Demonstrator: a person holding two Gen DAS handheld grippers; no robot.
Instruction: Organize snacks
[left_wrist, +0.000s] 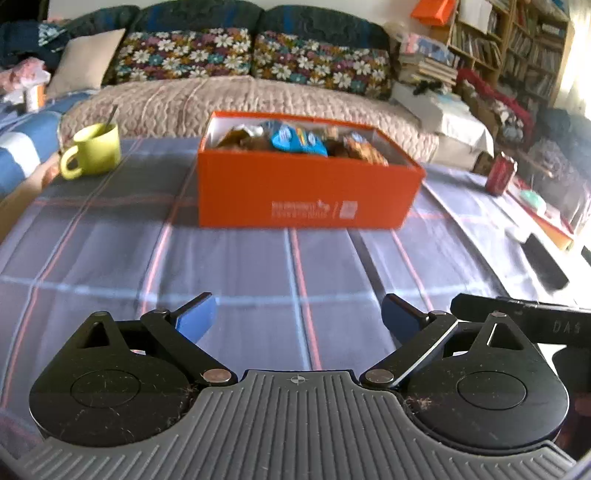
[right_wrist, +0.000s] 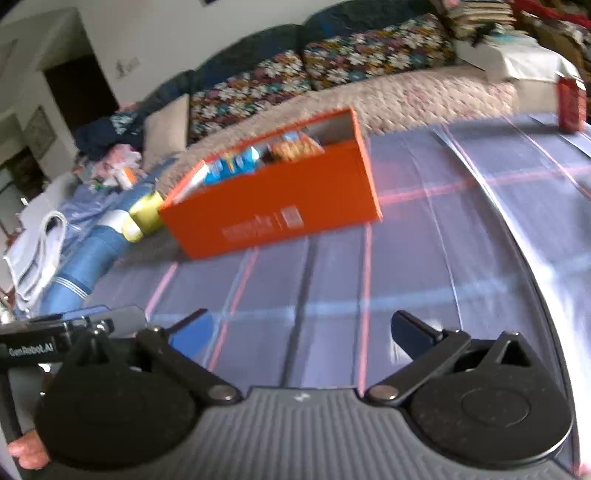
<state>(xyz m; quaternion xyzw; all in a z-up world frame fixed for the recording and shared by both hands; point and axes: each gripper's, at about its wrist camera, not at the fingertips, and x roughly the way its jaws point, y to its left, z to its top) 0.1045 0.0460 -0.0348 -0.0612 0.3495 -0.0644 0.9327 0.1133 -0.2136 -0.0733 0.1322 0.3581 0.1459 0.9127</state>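
An orange box (left_wrist: 295, 192) stands on the checked tablecloth (left_wrist: 258, 266) ahead of me. It holds several snack packets, among them blue ones (left_wrist: 295, 140) and brown ones. The box also shows in the right wrist view (right_wrist: 280, 206), blurred and tilted, with packets (right_wrist: 236, 164) inside. My left gripper (left_wrist: 297, 319) is open and empty, low over the cloth, well short of the box. My right gripper (right_wrist: 301, 334) is open and empty too, over the cloth in front of the box. Part of the right gripper's body (left_wrist: 524, 317) shows at the right of the left wrist view.
A yellow-green mug (left_wrist: 94, 149) with a spoon stands left of the box. A red can (left_wrist: 500, 173) stands at the right, and a dark phone (left_wrist: 545, 262) lies near the table's right edge. A sofa (left_wrist: 240, 99) with flowered cushions lies behind the table.
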